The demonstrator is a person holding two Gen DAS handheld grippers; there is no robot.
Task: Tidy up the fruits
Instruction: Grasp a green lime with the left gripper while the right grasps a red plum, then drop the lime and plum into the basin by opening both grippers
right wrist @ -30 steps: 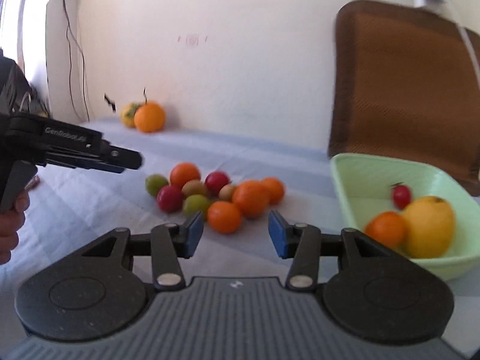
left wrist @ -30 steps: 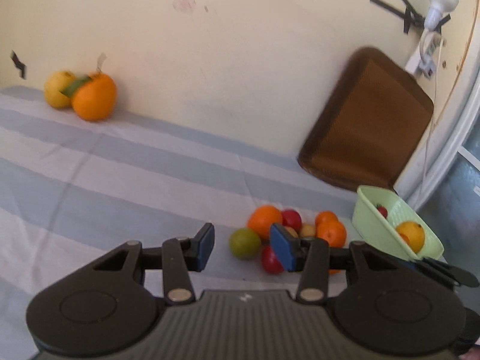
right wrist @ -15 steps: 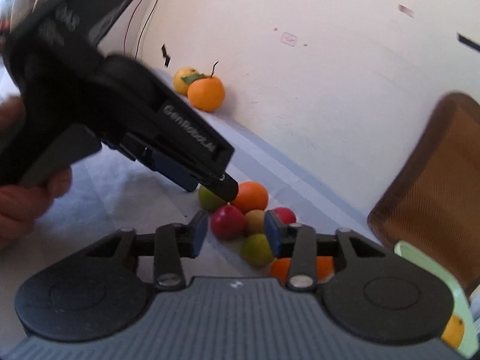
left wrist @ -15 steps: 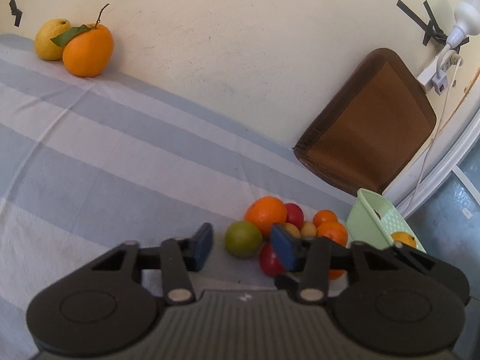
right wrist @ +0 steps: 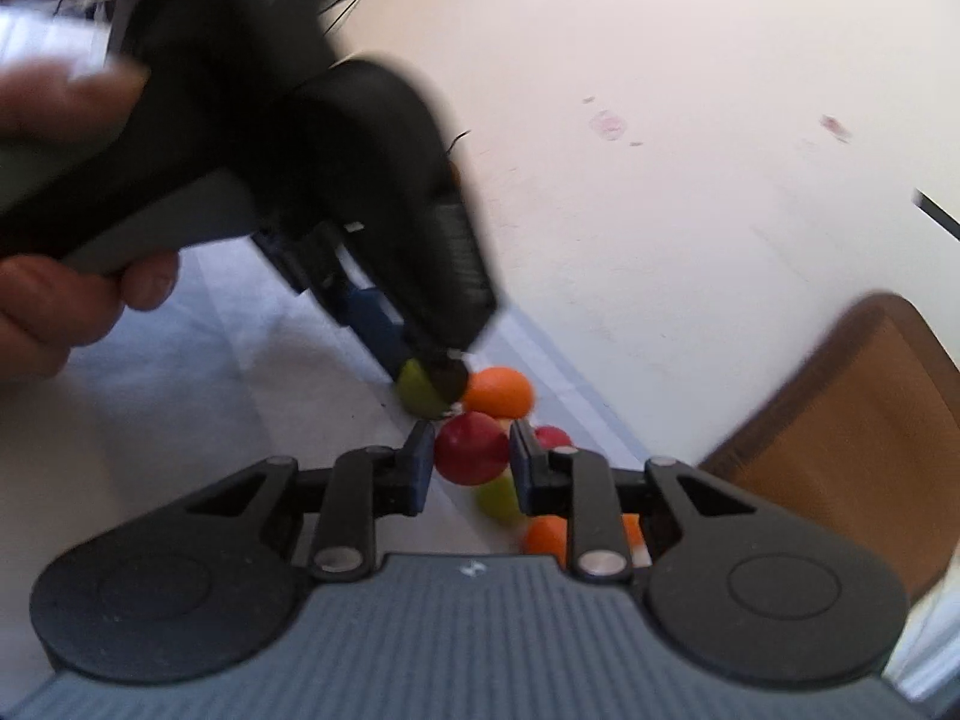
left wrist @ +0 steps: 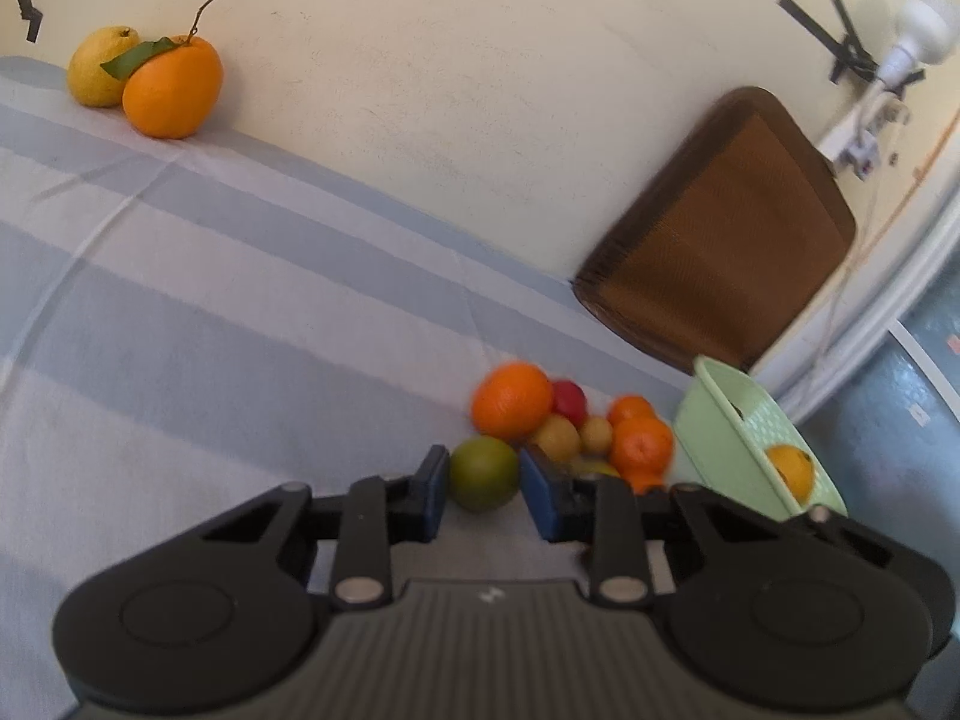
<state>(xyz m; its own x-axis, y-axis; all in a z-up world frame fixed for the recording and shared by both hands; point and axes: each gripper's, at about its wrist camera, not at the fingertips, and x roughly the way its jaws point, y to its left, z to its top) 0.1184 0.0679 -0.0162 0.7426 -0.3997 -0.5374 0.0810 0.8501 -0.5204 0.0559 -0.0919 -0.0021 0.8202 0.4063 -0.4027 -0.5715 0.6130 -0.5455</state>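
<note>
Fruit lies heaped beside the green basket (left wrist: 726, 414). Left gripper (left wrist: 483, 481) brackets the green lime (left wrist: 483, 473) at the heap's edge, fingers narrow around it; right gripper (right wrist: 467, 461) likewise frames the red fruit (right wrist: 471, 447), contact unclear

Carrying everything: table under a blue-and-white striped cloth (left wrist: 240, 312). Lying directly on it: fruit pile (left wrist: 570, 426) near the pale green basket (left wrist: 738, 426); large orange (left wrist: 171, 87) touching a yellow fruit (left wrist: 93, 69) at the wall edge, well apart.
</note>
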